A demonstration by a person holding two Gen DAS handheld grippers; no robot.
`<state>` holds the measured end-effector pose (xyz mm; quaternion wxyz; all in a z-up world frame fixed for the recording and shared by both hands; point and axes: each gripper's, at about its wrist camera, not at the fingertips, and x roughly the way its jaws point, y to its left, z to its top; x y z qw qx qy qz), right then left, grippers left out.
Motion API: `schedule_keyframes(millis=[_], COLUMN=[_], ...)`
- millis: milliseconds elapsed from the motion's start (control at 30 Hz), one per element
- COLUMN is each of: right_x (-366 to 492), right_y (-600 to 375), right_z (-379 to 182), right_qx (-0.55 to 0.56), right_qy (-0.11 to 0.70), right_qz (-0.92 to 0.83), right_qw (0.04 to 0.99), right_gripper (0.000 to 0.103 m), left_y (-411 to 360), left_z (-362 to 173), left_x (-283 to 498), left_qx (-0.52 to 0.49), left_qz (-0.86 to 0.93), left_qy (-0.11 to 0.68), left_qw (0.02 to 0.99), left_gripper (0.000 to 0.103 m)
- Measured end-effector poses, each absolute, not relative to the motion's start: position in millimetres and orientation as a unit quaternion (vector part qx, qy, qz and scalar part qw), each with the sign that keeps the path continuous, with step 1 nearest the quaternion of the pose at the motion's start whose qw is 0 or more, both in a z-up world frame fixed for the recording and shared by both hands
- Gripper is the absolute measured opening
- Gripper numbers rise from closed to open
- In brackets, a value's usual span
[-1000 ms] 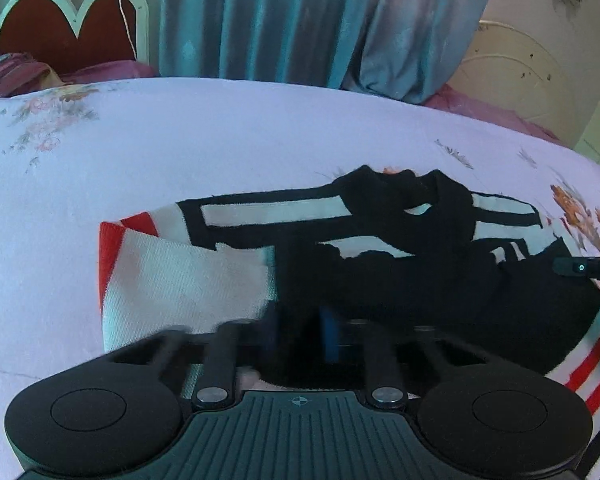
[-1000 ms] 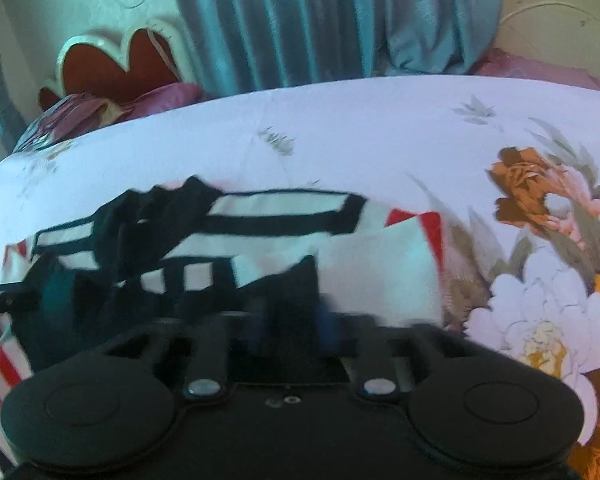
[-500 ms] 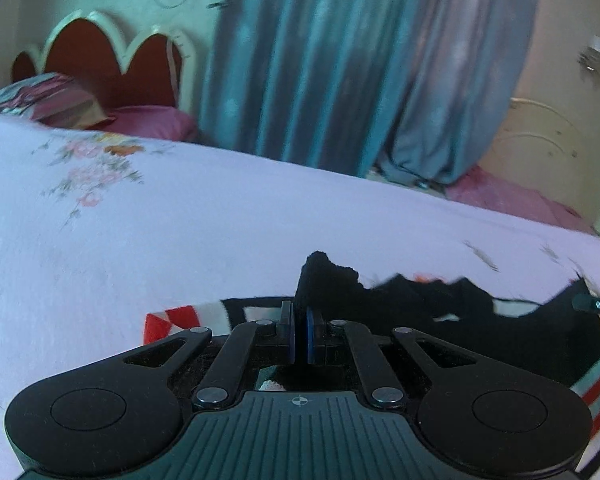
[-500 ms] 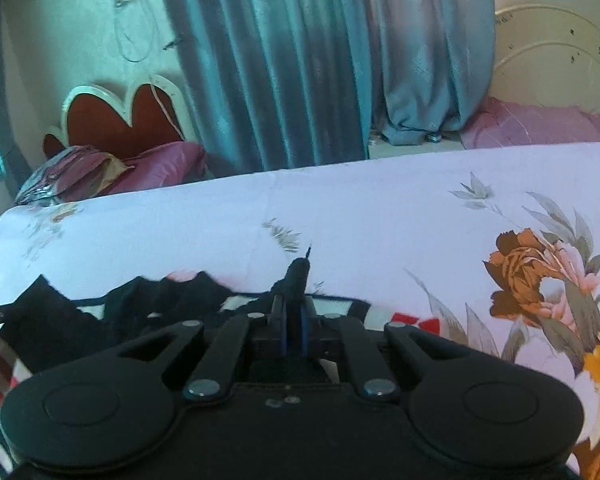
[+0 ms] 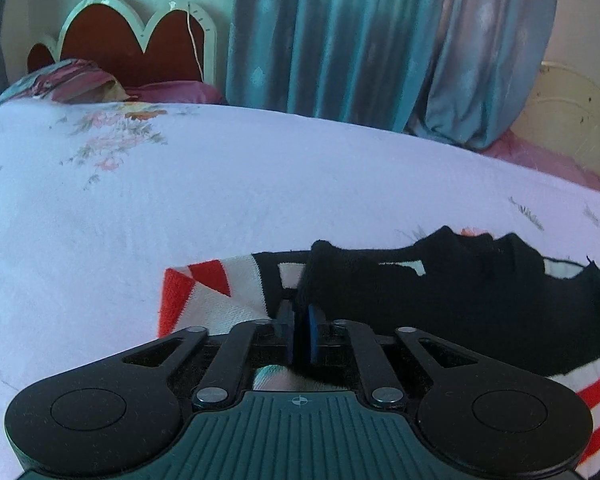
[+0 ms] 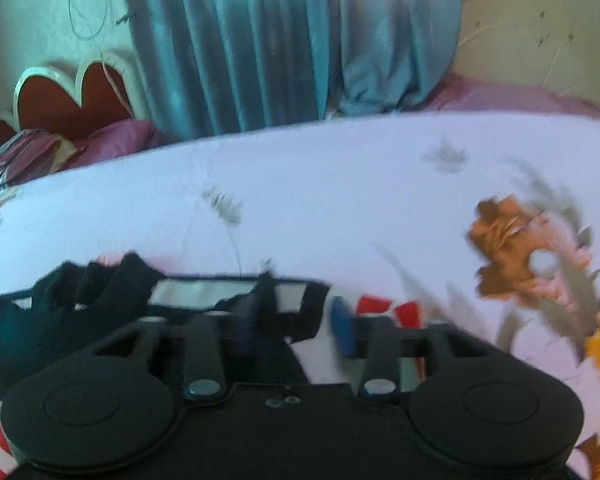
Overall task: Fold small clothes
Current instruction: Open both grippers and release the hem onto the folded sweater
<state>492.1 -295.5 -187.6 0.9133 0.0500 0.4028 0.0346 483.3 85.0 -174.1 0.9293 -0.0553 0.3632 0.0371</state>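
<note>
Grippers (image 5: 299,332) (image 6: 296,330) releasing folded sweater (image 5: 440,300) on bedspread (image 5: 220,200).
Left jaws just cracked, black fold between; right's parted wider (sweater runs crosswise, directly ahead).

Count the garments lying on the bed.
1: a black, white and red striped knit garment lying on the floral bedsheet just ahead of both tongs; others may be hidden beneath.

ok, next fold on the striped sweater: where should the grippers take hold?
Probably the near corners of the striped sweater, coming from above with the jaws across the hem. It lies flat on the bedspread, so only the edges give fingers purchase. Left gripper and right gripper have just been opening.
</note>
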Motion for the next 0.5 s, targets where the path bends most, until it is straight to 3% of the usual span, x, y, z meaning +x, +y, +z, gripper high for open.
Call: schedule_keyframes(millis=[100, 133, 500], right_x=[481, 476, 443], right_y=[-291, -288, -213], right_z=[-174, -169, -178], right_qx=[0.044, 0.041, 0.019], right_qy=[0.386, 0.380, 0.408], right_qz=[0.051, 0.055, 0.168], right_qw=[0.920, 0.922, 0.897], right_gripper=[0.037, 0.033, 0.029], left_y=[86, 86, 19], left_z=[-161, -156, -174], left_x=[466, 457, 456], left_qx=[-0.056, -0.057, -0.017], left_qz=[0.063, 0.065, -0.035], left_qy=[0.339, 0.319, 0.360], left_qw=[0.937, 0.944, 0.932], left_gripper=[0.068, 0.074, 0.075])
